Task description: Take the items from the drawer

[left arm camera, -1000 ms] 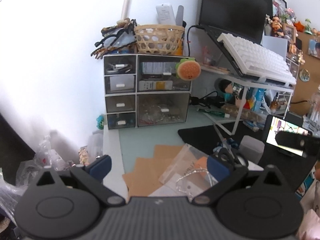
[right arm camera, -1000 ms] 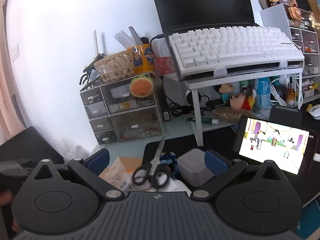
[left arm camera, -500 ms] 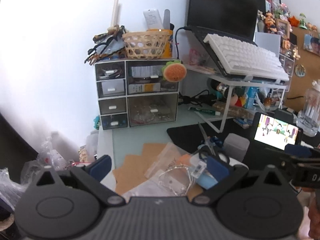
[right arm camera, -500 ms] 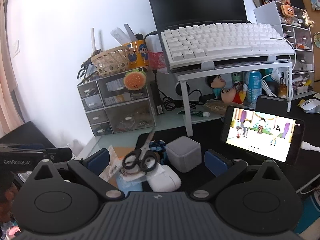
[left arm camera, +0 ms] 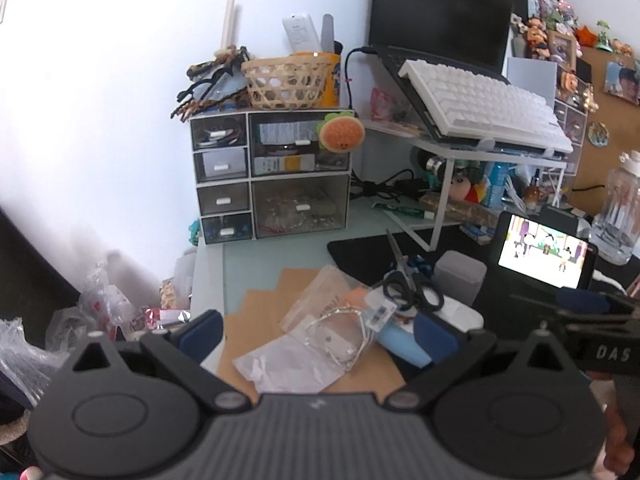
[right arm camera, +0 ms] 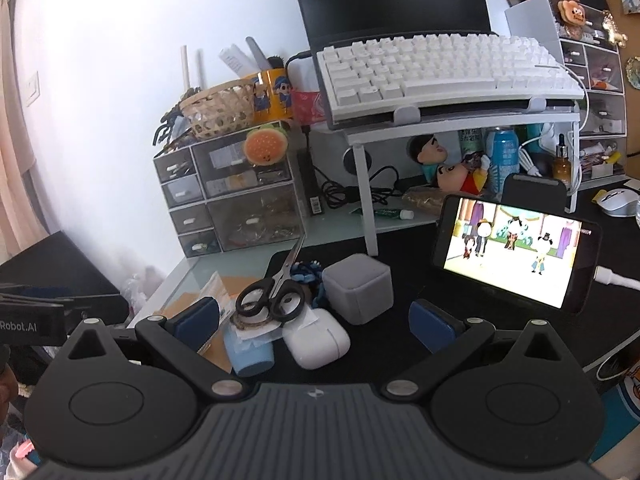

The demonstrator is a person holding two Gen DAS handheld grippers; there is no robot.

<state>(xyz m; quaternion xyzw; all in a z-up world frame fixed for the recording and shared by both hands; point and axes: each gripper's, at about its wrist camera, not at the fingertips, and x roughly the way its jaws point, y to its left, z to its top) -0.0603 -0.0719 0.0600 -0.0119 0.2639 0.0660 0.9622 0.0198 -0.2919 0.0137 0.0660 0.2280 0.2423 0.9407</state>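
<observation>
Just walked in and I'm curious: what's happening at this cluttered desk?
A person holds a two-finger claw in each hand above the desk. The left claw and right claw are both open and hold nothing. The drawer organizer at the back has all its drawers shut. Scissors, a white earbud case and a plastic bag lie in front.

Basket (left arm camera: 289,81) on drawer unit (left arm camera: 272,176), scissors (right arm camera: 276,288) before it, phone (right arm camera: 516,250) right
</observation>
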